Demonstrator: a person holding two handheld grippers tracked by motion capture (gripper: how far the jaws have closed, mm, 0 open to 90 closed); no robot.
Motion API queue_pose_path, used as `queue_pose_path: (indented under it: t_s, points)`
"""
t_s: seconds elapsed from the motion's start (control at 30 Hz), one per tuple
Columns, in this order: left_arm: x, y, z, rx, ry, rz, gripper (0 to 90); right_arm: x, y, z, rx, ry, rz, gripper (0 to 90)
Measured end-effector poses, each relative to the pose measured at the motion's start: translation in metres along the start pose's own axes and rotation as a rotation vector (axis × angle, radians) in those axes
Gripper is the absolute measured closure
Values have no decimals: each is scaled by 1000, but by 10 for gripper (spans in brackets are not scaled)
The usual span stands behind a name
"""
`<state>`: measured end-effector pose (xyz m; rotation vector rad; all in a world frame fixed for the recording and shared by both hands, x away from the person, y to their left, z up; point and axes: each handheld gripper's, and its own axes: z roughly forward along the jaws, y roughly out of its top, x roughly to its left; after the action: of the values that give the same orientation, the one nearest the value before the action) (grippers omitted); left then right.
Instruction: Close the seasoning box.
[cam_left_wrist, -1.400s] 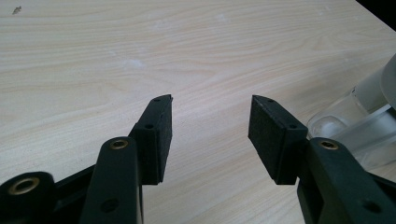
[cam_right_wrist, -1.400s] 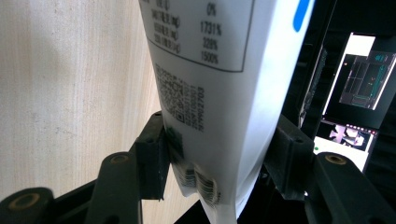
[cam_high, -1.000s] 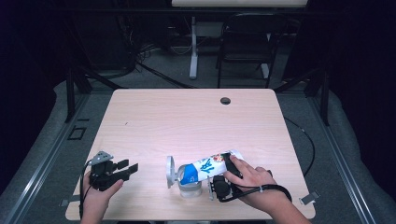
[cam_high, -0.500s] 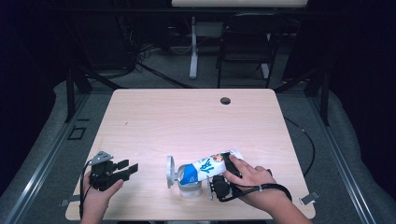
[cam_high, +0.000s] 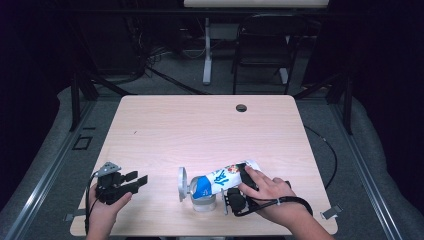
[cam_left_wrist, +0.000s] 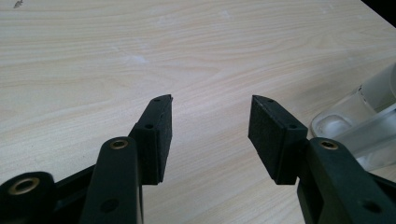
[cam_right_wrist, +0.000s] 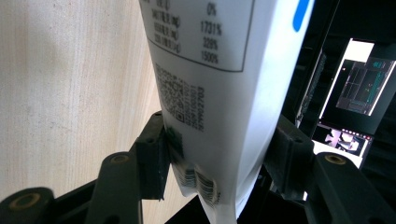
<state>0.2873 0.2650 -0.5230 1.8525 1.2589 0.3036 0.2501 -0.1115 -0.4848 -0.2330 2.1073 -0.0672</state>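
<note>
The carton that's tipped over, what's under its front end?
Under the carton's lowered end stands a clear glass jar with its hinged lid open. The right gripper grips the carton. Whether anything is pouring or sits inside the jar is hidden by the carton.

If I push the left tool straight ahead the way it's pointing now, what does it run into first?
Probably the clear glass jar under the tilted blue-and-white carton. The left tool points that way across bare wooden table, though depth is uncertain.

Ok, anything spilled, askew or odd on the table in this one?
No spill shows. The only tilted thing is the white and blue pouch, tipped over a clear glass jar by the right gripper, evidently on purpose. The jar's lid stands open. The left gripper hovers open, apart.
</note>
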Motion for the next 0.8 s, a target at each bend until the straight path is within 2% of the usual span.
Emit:
queue_pose_path:
  t_s: [0.53, 0.57, 0.8]
  points:
    - [0, 0, 0, -3, 0, -2, 499, 0, 0, 0, 0, -7, -8, 474]
    - [0, 0, 0, -5, 1, -2, 499, -1, 1, -2, 22, -14, -28, 474]
    - [0, 0, 0, -3, 1, 0, 499, 0, 1, -1, 4, -15, -18, 474]
